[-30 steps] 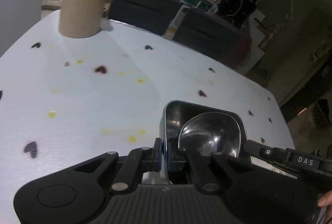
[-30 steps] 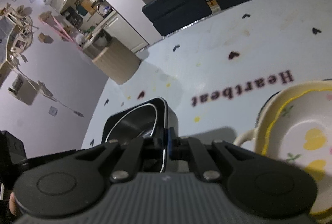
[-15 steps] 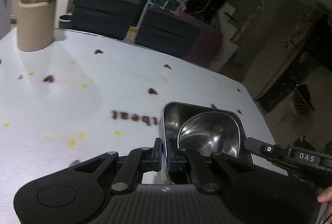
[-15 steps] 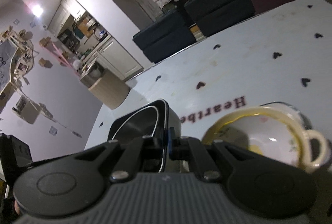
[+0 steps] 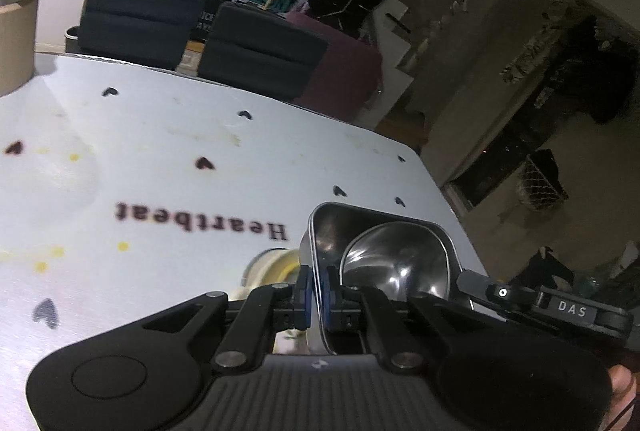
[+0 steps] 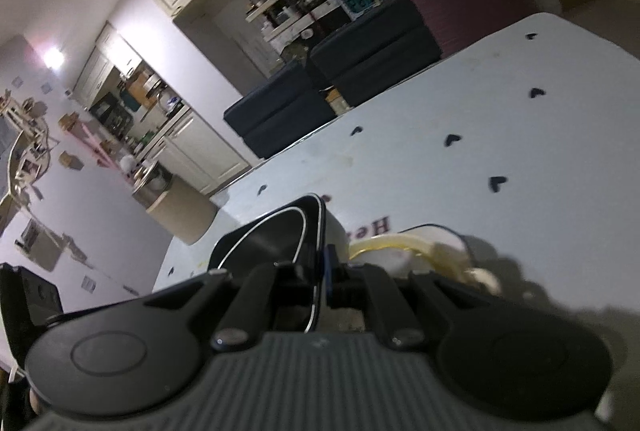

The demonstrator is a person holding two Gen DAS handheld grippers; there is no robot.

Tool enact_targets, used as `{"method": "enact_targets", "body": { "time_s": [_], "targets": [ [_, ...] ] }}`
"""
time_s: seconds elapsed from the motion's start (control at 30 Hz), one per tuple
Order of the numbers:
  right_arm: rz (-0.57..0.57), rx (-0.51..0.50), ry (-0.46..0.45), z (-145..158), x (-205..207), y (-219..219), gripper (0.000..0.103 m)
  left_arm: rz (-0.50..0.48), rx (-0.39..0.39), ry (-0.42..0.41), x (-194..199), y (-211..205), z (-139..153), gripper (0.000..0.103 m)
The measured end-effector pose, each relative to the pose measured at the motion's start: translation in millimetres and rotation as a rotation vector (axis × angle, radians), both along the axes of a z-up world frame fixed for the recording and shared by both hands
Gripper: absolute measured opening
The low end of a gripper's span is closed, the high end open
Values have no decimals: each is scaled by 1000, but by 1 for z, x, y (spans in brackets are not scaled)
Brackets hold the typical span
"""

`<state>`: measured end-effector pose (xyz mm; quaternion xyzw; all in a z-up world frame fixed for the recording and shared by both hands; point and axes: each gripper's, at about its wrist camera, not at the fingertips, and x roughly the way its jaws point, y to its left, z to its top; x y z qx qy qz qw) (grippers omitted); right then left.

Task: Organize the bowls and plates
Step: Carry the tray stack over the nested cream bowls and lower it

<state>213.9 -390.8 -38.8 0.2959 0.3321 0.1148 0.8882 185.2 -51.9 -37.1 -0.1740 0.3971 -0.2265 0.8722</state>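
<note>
Carrying the steel tray [image 5: 384, 263] rightward across the table [image 5: 160, 151]; our left gripper [image 5: 316, 295] and right gripper [image 6: 320, 271] clamp opposite rims. Yellow bowl [image 6: 384, 249] now beneath—stacking likely next.

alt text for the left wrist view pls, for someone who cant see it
The left gripper is shut on the near rim of a square steel dish, with a round steel bowl inside. Just left of it, a cream bowl sits on the white table, printed with "Heartbeat" and small hearts. Dark sofas stand beyond the table.
</note>
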Motion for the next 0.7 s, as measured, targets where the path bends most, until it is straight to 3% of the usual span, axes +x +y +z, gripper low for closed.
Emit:
{"method": "enact_targets", "body": {
  "time_s": [0.27, 0.7],
  "targets": [
    [-44, -25, 29, -10, -10, -11, 5, -27, 34, 36, -1, -24, -14, 5],
    [-15, -78, 104, -17, -1, 2, 5, 29, 68, 108, 9, -16, -33, 5]
  ]
}}
